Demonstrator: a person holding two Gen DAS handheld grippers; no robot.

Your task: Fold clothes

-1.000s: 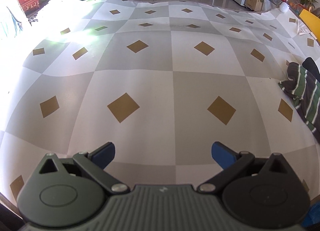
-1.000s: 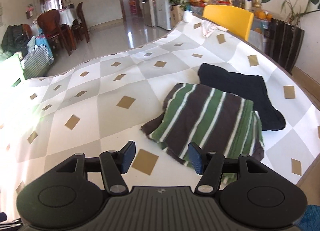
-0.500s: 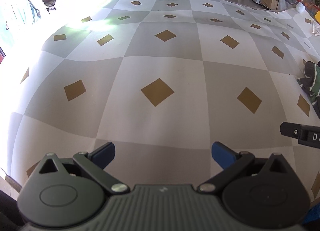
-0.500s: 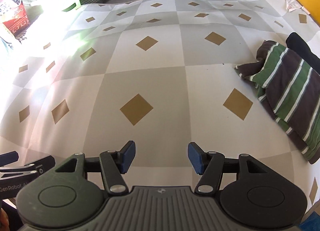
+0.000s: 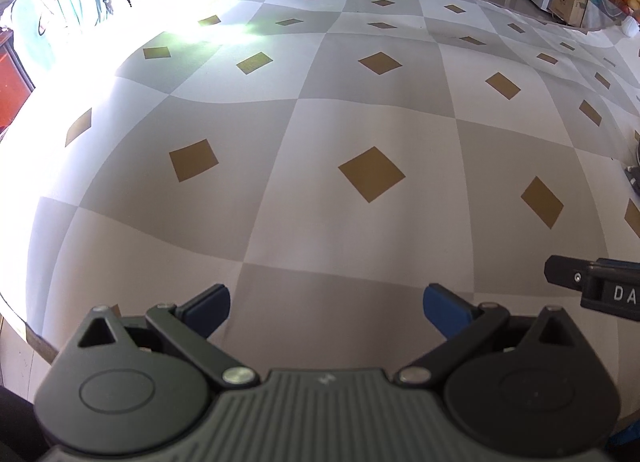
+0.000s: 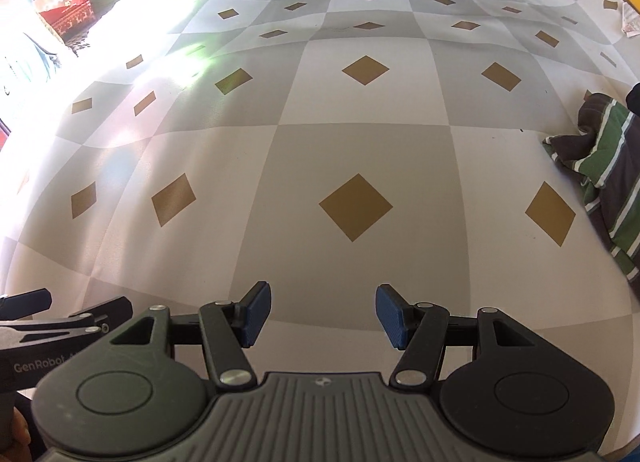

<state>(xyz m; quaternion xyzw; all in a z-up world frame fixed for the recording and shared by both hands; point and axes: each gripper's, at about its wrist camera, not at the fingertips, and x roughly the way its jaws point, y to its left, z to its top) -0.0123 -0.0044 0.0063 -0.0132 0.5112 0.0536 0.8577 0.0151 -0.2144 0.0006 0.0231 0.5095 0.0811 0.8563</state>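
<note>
Checkered cloth (image 6: 360, 149) with tan diamonds covers the table, sun glare at its far left corner. Left gripper (image 5: 326, 304) spread wide, empty. Right gripper (image 6: 322, 316) half open, empty. Striped garment (image 6: 604, 165) lies folded at right edge.

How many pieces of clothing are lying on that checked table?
2. A striped garment lies at the right edge of the table, and a black one just peeks in behind it. Both are cut off by the frame, so more may be hidden.
</note>
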